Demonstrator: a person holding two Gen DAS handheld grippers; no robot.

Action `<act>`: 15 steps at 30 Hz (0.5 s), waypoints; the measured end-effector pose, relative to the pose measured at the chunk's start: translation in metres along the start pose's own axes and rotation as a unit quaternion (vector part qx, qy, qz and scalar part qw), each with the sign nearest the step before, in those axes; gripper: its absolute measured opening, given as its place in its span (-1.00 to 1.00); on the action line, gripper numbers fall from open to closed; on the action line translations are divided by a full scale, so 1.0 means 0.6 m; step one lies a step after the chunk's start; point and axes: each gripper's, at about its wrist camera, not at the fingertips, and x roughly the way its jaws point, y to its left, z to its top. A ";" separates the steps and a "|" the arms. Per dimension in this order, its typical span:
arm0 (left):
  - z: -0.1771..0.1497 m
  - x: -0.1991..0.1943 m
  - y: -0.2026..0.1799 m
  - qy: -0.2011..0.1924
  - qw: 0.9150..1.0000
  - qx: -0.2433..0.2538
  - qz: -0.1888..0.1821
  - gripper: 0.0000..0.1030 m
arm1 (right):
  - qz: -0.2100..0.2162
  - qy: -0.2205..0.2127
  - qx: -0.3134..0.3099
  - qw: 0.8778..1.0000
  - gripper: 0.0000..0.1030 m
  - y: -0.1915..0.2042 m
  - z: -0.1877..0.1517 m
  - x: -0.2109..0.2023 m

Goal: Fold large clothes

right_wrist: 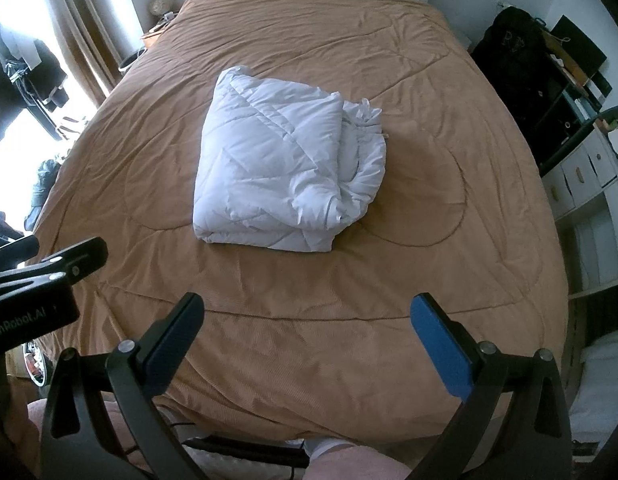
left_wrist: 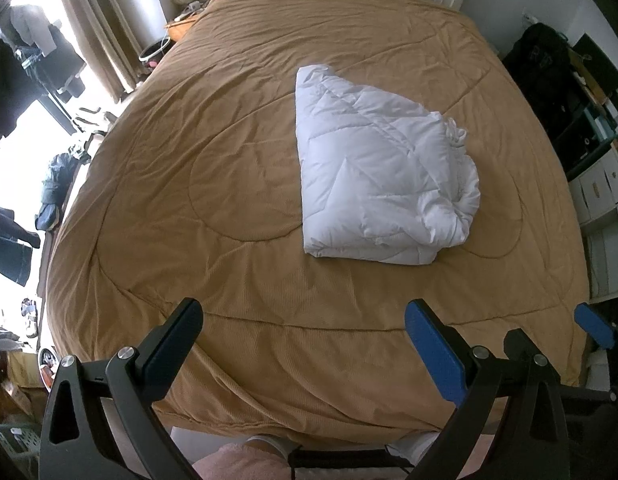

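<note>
While both pairs of tongs hung released above the near edge of the bed (left_wrist: 269,80), the folded white quilt (left_wrist: 381,168) lay on the tan bedspread near the middle, its bunched loose edges to the right. Neither the left tongs (left_wrist: 305,320) nor the right tongs (right_wrist: 309,316) touched it; both were well apart from it, jaws spread wide and holding nothing.
</note>
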 end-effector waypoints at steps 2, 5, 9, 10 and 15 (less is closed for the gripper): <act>-0.001 0.001 -0.001 0.000 1.000 0.000 0.000 0.96 | 0.001 0.000 -0.001 1.000 1.00 0.000 0.000 0.000; -0.005 0.003 -0.003 0.001 1.000 -0.001 0.001 0.96 | 0.001 0.001 -0.003 1.000 1.00 -0.001 0.002 0.001; -0.007 0.004 -0.003 0.002 1.000 -0.002 0.001 0.96 | 0.003 0.002 -0.005 1.000 1.00 0.000 0.003 0.002; -0.006 0.003 -0.003 0.002 1.000 -0.002 0.001 0.96 | 0.004 0.003 -0.006 1.000 1.00 -0.001 0.003 0.001; -0.011 0.006 -0.004 0.004 1.000 -0.002 0.001 0.96 | 0.005 0.004 -0.009 1.000 1.00 -0.001 0.002 0.001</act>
